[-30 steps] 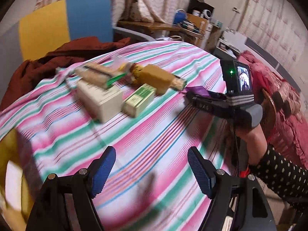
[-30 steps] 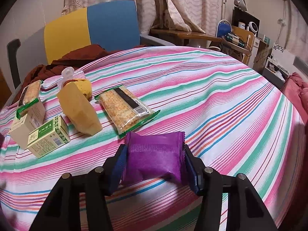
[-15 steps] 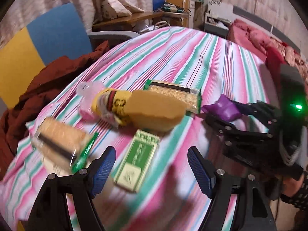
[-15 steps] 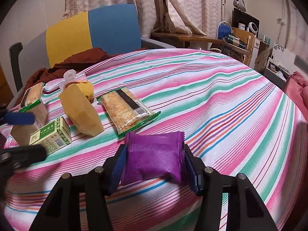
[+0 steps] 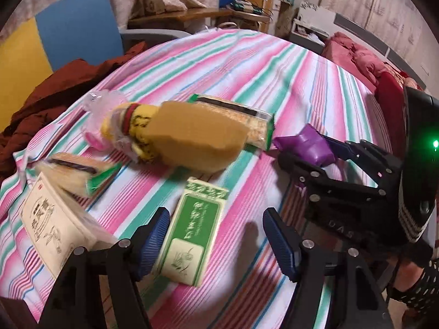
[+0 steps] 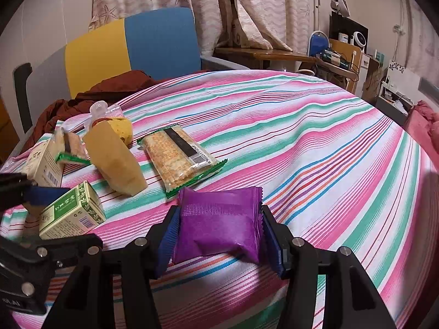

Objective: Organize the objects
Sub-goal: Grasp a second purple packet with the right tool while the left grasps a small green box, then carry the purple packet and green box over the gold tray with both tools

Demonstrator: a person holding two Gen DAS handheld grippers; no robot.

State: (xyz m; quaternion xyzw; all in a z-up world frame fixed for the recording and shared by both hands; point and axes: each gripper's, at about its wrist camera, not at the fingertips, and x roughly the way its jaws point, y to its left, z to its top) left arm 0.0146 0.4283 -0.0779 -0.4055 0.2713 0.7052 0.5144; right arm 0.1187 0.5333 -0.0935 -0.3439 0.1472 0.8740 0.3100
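My right gripper is shut on a purple snack packet and holds it just above the striped cloth; the packet also shows in the left wrist view. My left gripper is open and hovers over a green box, its fingers on either side of the box. The green box also lies at the left of the right wrist view. A tan paper pouch, a cracker pack, a cream box and a second cracker pack lie nearby.
The round table carries a pink and green striped cloth. A clear bag with a yellow item lies behind the pouch. A blue and yellow chair with a brown garment stands behind. A red bed is at right.
My left gripper swung in over the items and came down around the green box, still open. My right gripper has kept the purple packet nearly still.
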